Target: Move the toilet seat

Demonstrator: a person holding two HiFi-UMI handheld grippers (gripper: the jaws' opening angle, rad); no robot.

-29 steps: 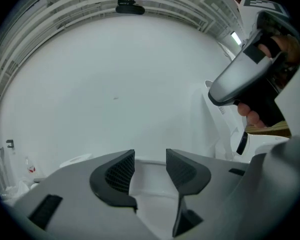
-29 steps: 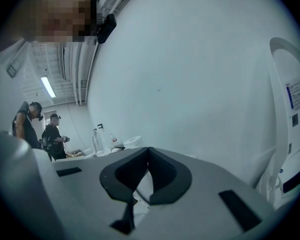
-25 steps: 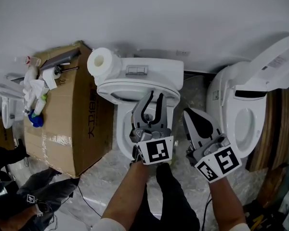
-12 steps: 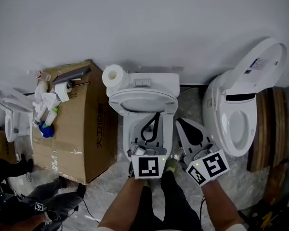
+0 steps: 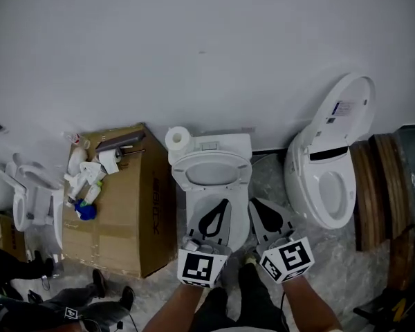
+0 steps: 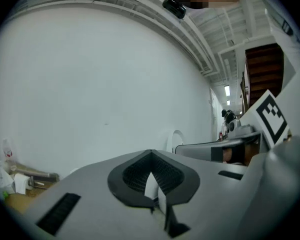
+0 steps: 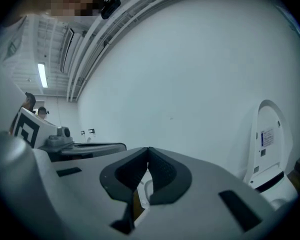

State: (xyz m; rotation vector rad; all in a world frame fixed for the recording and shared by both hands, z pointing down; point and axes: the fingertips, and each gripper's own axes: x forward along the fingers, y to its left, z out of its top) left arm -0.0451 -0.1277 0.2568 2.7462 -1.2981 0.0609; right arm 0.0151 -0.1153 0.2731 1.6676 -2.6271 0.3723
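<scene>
The white toilet stands against the wall. Its seat ring looks tipped up toward the tank. My left gripper hovers over the bowl in front of the seat, shut, with nothing between its tips and not touching the seat. My right gripper hangs just to the right of the bowl, also shut and empty. In the left gripper view the left gripper points at the bare wall with its tips together. In the right gripper view the right gripper does the same.
A second toilet with its lid up stands at the right, with wooden planks beyond it. A cardboard box carrying bottles and rolls sits left of the toilet. A paper roll rests on the tank.
The view has pulled back and up from the toilet. Both grippers have drawn back toward the person, and the left jaws have closed.
</scene>
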